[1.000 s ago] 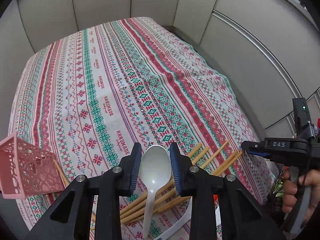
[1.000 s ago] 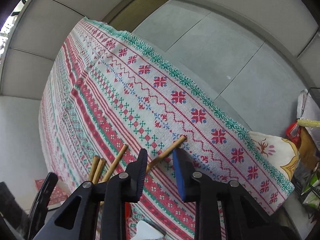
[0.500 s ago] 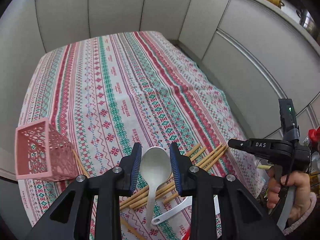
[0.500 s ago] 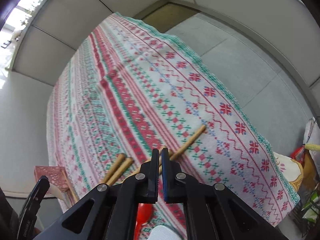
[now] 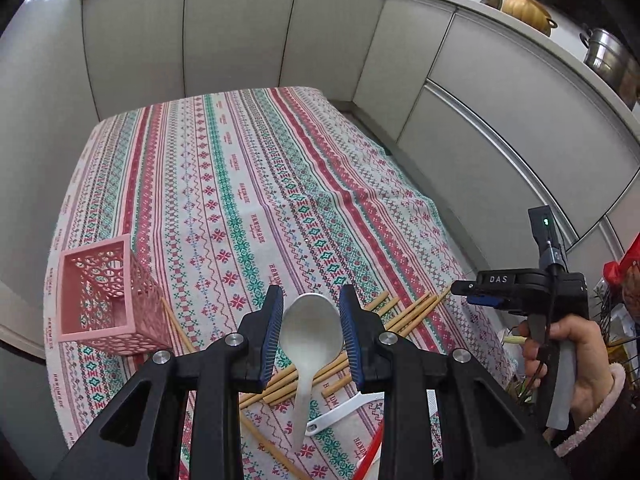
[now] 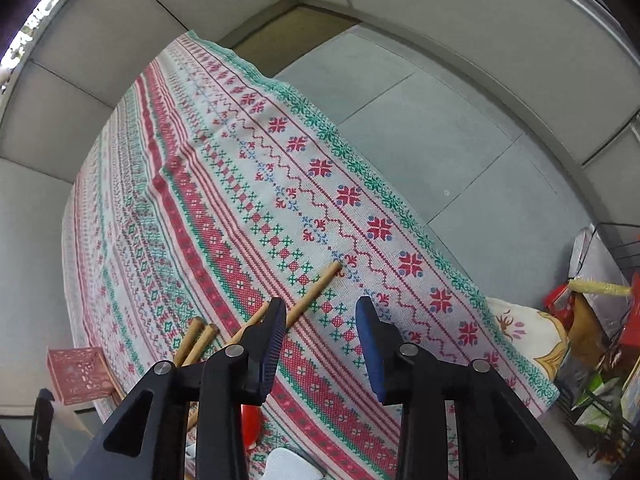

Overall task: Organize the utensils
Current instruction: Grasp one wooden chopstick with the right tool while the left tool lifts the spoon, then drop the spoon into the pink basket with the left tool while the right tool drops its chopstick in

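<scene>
My right gripper [image 6: 320,320] has sprung open since half a second ago, when its jaws were pinched together; nothing sits between them now. My left gripper [image 5: 311,330] has risen further and still clamps the white spoon [image 5: 310,340], bowl pointing away from me, handle hanging down toward the tablecloth [image 5: 240,184]. Chopsticks [image 5: 404,312] lie scattered under it, beside another white spoon [image 5: 340,412]. The pink basket [image 5: 100,292] stands off left.

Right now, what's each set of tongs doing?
Left tongs: shut on the white spoon, gripping its bowl, lifted above the table.
Right tongs: open, holding nothing, over the chopsticks.
</scene>
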Demonstrator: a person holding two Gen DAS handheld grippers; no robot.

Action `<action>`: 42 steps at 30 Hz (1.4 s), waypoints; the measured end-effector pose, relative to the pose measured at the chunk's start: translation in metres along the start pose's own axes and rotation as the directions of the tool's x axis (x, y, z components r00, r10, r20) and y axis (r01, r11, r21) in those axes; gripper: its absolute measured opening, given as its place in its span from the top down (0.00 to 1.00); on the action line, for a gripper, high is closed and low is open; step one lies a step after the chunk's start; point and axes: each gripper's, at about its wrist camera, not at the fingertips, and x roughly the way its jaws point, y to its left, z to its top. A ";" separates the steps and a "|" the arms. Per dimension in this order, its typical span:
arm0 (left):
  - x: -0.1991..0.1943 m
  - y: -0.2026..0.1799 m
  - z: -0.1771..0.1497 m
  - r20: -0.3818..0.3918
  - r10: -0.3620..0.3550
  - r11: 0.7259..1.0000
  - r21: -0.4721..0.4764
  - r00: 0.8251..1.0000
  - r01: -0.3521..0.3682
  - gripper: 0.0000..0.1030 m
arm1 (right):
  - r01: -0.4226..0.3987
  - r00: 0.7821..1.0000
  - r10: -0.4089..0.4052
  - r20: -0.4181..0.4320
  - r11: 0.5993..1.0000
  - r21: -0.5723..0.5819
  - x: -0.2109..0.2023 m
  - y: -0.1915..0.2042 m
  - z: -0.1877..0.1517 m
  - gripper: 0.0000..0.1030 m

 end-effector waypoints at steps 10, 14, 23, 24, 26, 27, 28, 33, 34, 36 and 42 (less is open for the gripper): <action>-0.010 0.011 -0.004 0.007 0.004 1.000 -0.012 1.000 -0.004 0.70 | 0.209 0.972 -0.212 0.103 0.977 0.041 0.021 0.039 0.001 0.75; -0.013 0.019 -0.005 0.008 0.008 0.999 -0.031 1.000 -0.008 0.70 | 0.253 0.952 -0.260 0.162 0.965 0.066 0.022 0.048 -0.003 0.87; -0.028 0.030 -0.013 0.035 0.023 0.999 -0.045 0.999 -0.022 0.70 | -0.023 0.991 -0.010 0.133 0.970 0.242 0.015 0.007 0.004 0.93; -0.031 0.031 -0.013 0.039 0.025 0.999 -0.044 0.999 -0.024 0.70 | -0.048 0.991 0.017 0.129 0.968 0.247 0.013 0.003 0.004 0.93; -0.038 0.033 -0.015 0.054 0.028 0.999 -0.047 0.998 -0.026 0.70 | -0.097 0.989 0.067 0.133 0.966 0.240 0.005 0.002 0.000 0.94; -0.041 0.035 -0.015 0.062 0.028 0.998 -0.050 0.998 -0.025 0.70 | -0.116 0.986 0.086 0.140 0.967 0.226 -0.001 0.004 -0.002 0.94; -0.047 0.036 -0.016 0.074 0.029 0.998 -0.055 0.997 -0.025 0.70 | -0.134 0.983 0.104 0.152 0.970 0.205 -0.008 0.007 -0.003 0.94; -0.078 0.037 -0.017 0.161 0.026 0.998 -0.062 0.987 -0.016 0.70 | -0.206 0.956 0.189 0.222 0.977 0.056 -0.059 0.031 -0.018 0.95; -0.087 0.037 -0.017 0.185 0.025 0.998 -0.063 0.983 -0.013 0.70 | -0.216 0.949 0.207 0.240 0.976 0.015 -0.071 0.039 -0.022 0.95; -0.103 0.038 -0.016 0.235 0.023 0.997 -0.075 0.972 -0.006 0.70 | -0.234 0.933 0.241 0.266 0.970 -0.057 -0.090 0.053 -0.031 0.95; -0.150 0.054 -0.016 0.406 0.055 0.989 -0.148 0.912 0.006 0.70 | -0.240 0.877 0.319 0.360 0.939 -0.248 -0.143 0.090 -0.055 0.95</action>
